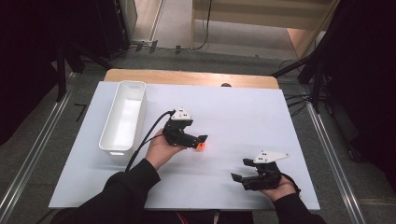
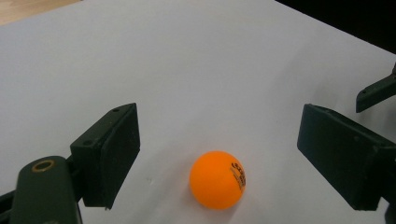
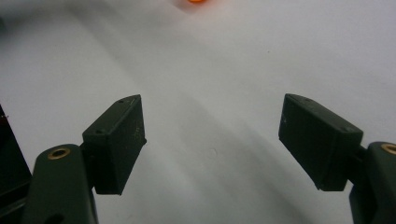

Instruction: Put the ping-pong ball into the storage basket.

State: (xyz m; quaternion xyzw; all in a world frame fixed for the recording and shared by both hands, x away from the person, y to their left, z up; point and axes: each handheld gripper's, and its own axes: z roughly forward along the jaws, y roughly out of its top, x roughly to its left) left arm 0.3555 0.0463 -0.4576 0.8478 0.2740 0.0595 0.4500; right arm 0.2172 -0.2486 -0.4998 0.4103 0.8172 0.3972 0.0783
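Observation:
An orange ball (image 2: 217,179) lies on the white table top, between the two spread jaws of my left gripper (image 2: 219,156), touching neither. From above, the ball (image 1: 201,146) peeks out just under that gripper's (image 1: 200,142) tips near the table's middle. My right gripper (image 1: 239,174) rests low at the front right, held in a hand, jaws wide apart and bare. In the right gripper view its jaws (image 3: 212,140) frame bare table, and the ball's (image 3: 196,1) lower rim shows at the top edge.
A long white bin (image 1: 140,100) stands at the left, its inside bare as far as I see. The white table sheet (image 1: 243,112) covers a wooden top whose far edge shows. A black cable (image 1: 147,135) trails from the left gripper.

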